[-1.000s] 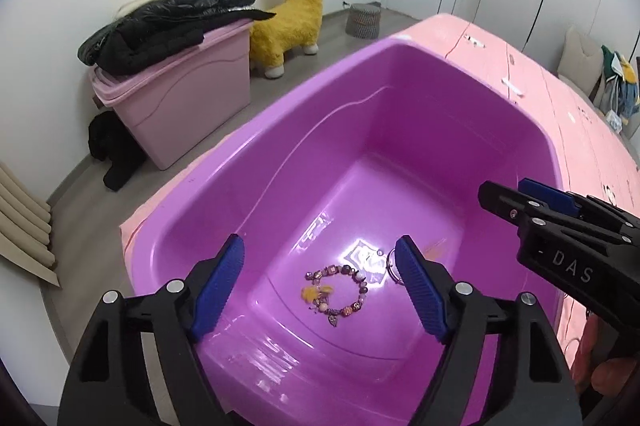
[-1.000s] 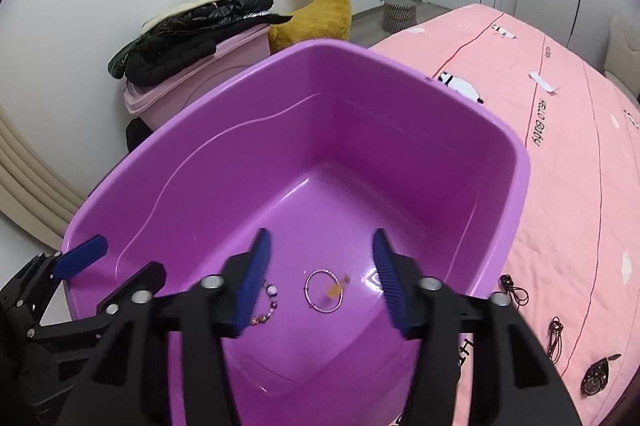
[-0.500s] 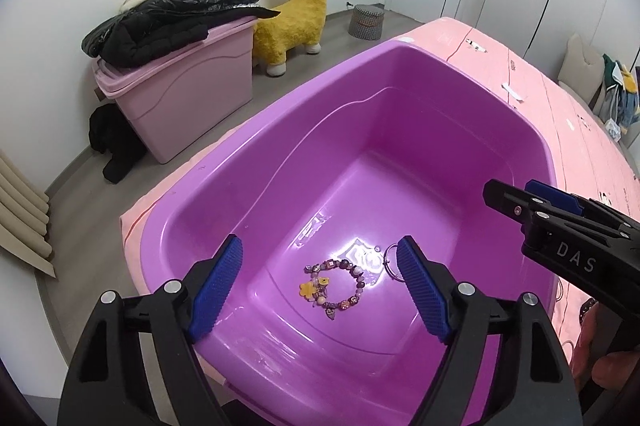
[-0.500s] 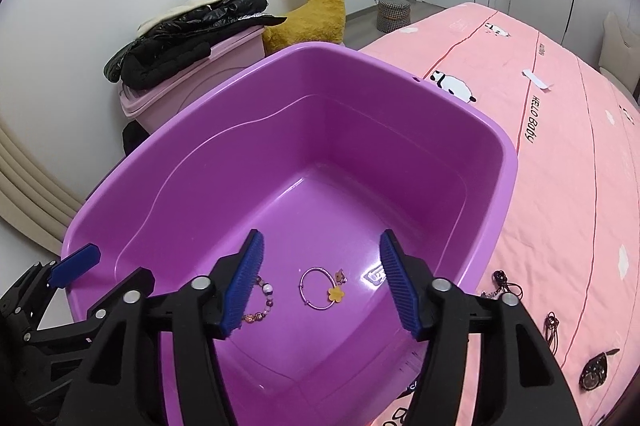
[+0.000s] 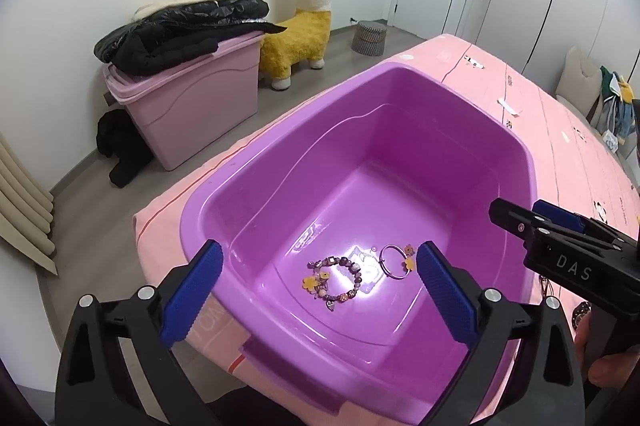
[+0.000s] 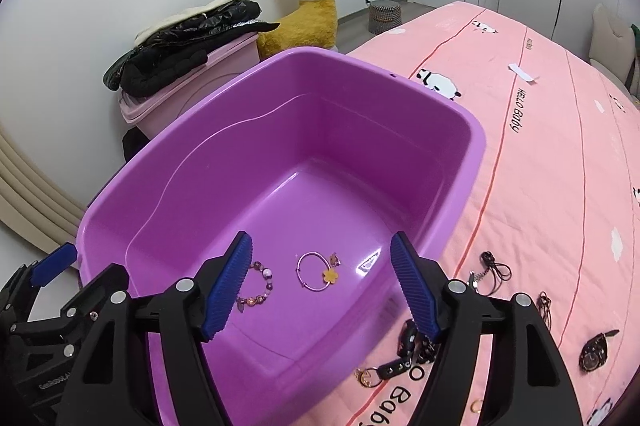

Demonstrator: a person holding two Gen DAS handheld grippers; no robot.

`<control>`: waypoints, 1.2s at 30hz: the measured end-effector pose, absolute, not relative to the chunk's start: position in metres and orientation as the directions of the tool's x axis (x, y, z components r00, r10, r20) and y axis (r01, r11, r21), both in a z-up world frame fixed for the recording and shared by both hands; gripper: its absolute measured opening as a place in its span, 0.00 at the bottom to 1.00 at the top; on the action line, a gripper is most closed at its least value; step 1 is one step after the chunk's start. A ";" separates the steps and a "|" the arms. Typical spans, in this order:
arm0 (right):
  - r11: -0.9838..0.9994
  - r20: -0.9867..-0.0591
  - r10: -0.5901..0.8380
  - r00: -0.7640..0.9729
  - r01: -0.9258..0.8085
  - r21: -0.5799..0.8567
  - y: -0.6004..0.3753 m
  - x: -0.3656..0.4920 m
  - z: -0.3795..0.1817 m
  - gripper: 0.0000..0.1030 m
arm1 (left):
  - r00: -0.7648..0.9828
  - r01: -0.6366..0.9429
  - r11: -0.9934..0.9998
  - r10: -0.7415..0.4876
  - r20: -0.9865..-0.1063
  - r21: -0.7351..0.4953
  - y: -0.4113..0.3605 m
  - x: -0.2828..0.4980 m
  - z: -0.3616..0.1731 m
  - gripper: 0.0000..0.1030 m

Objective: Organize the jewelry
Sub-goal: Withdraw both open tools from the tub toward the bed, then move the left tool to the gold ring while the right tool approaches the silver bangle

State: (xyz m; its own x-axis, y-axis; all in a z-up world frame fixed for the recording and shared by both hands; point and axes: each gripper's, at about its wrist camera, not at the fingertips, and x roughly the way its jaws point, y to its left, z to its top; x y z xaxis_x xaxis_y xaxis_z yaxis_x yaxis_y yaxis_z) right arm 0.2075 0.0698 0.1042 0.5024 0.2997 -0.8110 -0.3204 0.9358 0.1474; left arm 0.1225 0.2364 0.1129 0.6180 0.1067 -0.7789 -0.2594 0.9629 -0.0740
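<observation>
While both grippers hang over the purple tub (image 6: 460,162), the left gripper (image 5: 318,282) and right gripper (image 6: 322,282) have just been opening and grasp nothing. A beaded bracelet (image 5: 334,278) and a thin bangle (image 6: 316,272) lie on the tub floor; cords, a watch and rings (image 6: 496,268) wait on the pink bedspread (image 6: 560,166). Snagging tangled cords, or pinching fabric along with them, seems the likeliest slip.

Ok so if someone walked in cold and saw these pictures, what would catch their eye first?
First, the big purple tub on the pink bedspread, with a beaded bracelet and a thin bangle with a yellow flower charm lying apart on its floor. Next, more jewelry scattered on the bedspread to the tub's right. Then the yellow and white plush animal by the far wall.
</observation>
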 end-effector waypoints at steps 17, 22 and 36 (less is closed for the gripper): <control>0.944 -0.769 0.315 0.556 -0.265 0.195 0.012 0.140 0.118 0.70 | 0.638 -0.161 0.986 0.067 -0.767 -0.048 0.191 0.082 0.126 0.93; 0.958 -0.770 0.282 0.572 -0.210 0.195 -0.034 0.105 0.111 0.71 | 0.652 -0.067 0.997 0.013 -0.758 -0.041 0.155 0.067 0.128 0.93; 0.969 -0.791 0.177 0.585 0.039 0.245 -0.154 0.004 0.058 0.71 | 0.623 0.130 0.991 -0.117 -0.773 -0.045 0.065 0.026 0.090 0.93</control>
